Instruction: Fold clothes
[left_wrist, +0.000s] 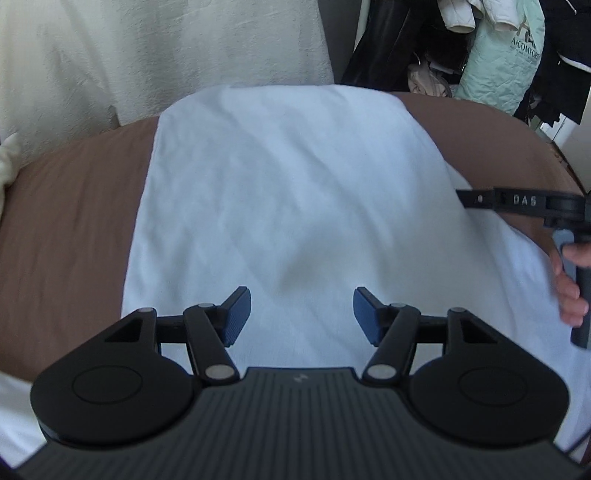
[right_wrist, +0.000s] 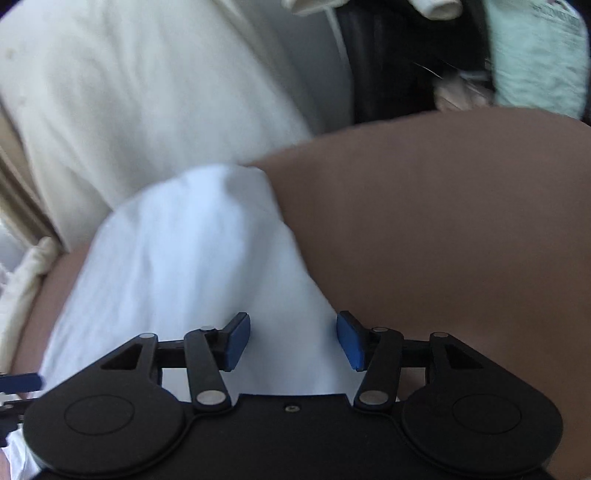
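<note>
Each black tool (left_wrist: 302, 316) has 2 blue-padded fingers (left_wrist: 236, 314), silver pivot screws, ribbed grey body.

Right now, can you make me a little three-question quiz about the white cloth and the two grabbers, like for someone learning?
1. True or false: the left gripper is clamped on the cloth.
2. What colour is the surface under the cloth? A) brown B) green C) red
3. Fill in: the right gripper has its jaws ____ above the cloth's edge.

Key: 1. false, its jaws stand apart with nothing between them. 2. A. 3. open.
</note>
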